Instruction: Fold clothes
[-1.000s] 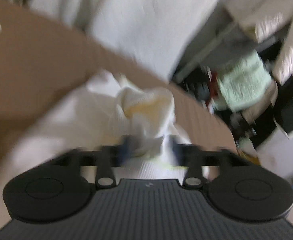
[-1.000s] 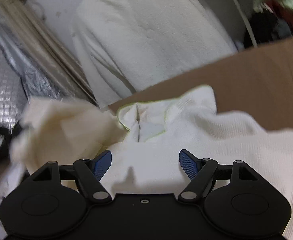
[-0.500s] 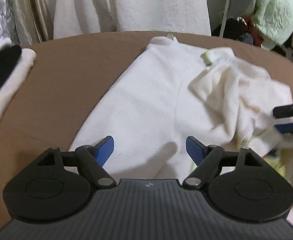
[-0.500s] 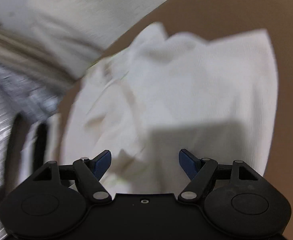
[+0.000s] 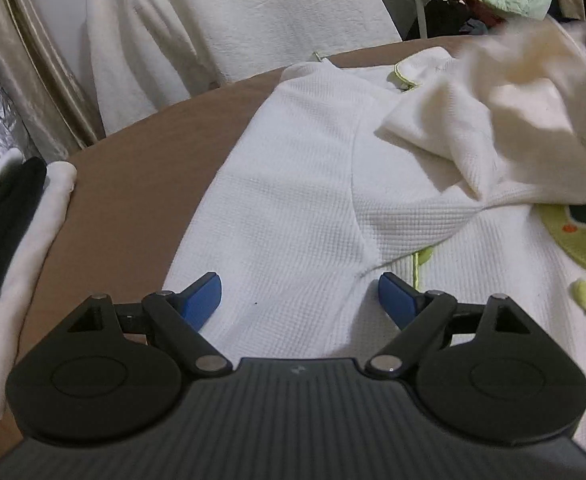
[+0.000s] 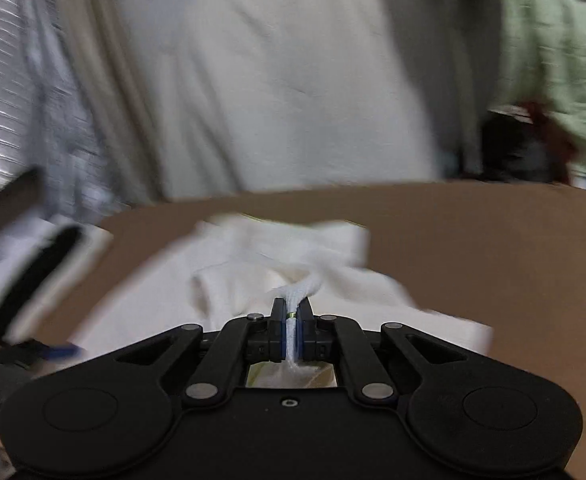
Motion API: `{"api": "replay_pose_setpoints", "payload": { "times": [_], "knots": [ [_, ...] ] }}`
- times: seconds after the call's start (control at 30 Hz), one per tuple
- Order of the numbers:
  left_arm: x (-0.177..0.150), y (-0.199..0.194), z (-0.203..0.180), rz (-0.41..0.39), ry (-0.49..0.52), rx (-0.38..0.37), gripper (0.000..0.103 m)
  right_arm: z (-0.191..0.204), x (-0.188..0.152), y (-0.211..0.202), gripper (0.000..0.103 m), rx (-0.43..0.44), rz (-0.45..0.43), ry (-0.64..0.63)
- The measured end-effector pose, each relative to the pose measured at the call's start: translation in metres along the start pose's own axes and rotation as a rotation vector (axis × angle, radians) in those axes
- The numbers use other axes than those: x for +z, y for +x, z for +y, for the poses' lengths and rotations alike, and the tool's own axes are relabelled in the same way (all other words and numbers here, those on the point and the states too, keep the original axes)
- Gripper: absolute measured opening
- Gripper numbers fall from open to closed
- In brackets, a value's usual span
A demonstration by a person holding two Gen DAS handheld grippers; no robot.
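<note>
Between the blue pads of the right gripper (image 6: 291, 330) a bunched strip of the white garment (image 5: 305, 208) is pinched tight, the jaws having just snapped closed on it, and the cloth trails ahead of that gripper onto the brown table (image 5: 133, 184). Just ahead of the left gripper (image 5: 299, 294) the garment's waffle-knit body lies flat on the table; its jaws have just been opening and stand wide, with cloth below them but nothing pressed between the pads. To that gripper's far right sits a green cartoon patch (image 5: 585, 248), and above it a lifted, blurred fold of the same garment.

Risk, as I judge it: the right grip holds only a narrow bunch near the yellow-green trim, so a quick pull could slip it free or drag the whole piece askew, since the left gripper pins nothing. A fold made this way may land crooked or creased.

No containers show; a folded black-and-white stack (image 5: 9, 248) rests off the left gripper's left side
</note>
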State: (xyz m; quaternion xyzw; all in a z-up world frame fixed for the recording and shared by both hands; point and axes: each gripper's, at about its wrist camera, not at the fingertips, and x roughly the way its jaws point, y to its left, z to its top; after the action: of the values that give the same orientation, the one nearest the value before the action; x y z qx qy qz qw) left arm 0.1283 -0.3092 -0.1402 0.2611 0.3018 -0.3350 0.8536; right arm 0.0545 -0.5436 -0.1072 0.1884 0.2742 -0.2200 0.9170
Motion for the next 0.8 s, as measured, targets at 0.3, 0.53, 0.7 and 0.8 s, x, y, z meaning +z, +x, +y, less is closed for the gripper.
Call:
{"api": "replay_pose_setpoints", "payload": {
  "times": [0.3,0.53,0.7,0.8],
  "knots": [
    [0.016,0.008,-0.031,-0.117,0.164,0.037,0.031,-0.031,0.007,0.017,0.007,0.031,-0.059,0.111],
    [0.048,-0.003,-0.001,-0.163,0.102,0.140,0.006,-0.043,0.005,0.012,0.007,0.104,-0.126,0.203],
    [0.075,0.002,0.073,-0.225,0.000,0.353,0.006,-0.013,0.003,0.021,0.007,0.278,-0.139,0.198],
    [0.077,0.025,0.140,-0.204,-0.188,0.388,0.006,0.026,0.001,0.028,0.007,0.323,-0.122,0.071]
  ]
}}
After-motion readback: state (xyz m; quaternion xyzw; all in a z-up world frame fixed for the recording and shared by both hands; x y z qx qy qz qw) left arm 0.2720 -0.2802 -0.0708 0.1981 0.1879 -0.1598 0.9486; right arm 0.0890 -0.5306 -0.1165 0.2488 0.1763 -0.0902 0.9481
